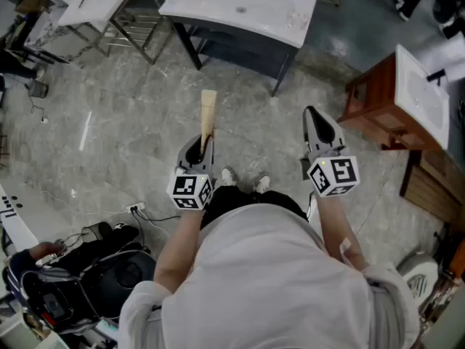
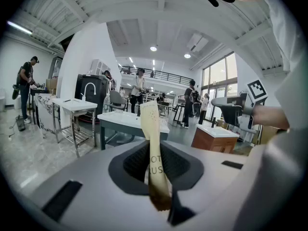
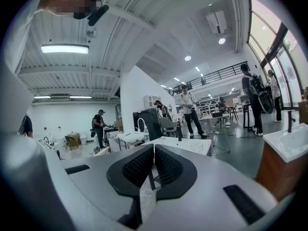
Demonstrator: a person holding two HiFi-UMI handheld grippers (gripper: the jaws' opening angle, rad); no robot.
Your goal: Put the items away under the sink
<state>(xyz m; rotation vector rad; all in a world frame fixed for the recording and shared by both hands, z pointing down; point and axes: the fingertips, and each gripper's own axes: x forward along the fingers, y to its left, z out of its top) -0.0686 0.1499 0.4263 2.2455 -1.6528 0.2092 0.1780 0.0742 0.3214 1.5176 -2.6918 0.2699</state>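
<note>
My left gripper (image 1: pixel 204 142) is shut on a long, flat beige packet (image 1: pixel 208 111) that sticks out past the jaws toward the sink. In the left gripper view the packet (image 2: pixel 150 124) stands upright between the closed pads, with dark print on it, and my left gripper (image 2: pixel 155 150) points at the sink. The white sink top on its dark cabinet (image 1: pixel 240 9) stands on the floor ahead. My right gripper (image 1: pixel 317 116) is held level beside the left; its jaws (image 3: pixel 153 150) are shut with nothing between them.
A wooden vanity with a white top (image 1: pixel 385 100) stands at the right. A white table and a metal rack (image 1: pixel 98 2) are at the far left. Dark bags and cables (image 1: pixel 109 275) lie on the floor at lower left. Several people stand far off.
</note>
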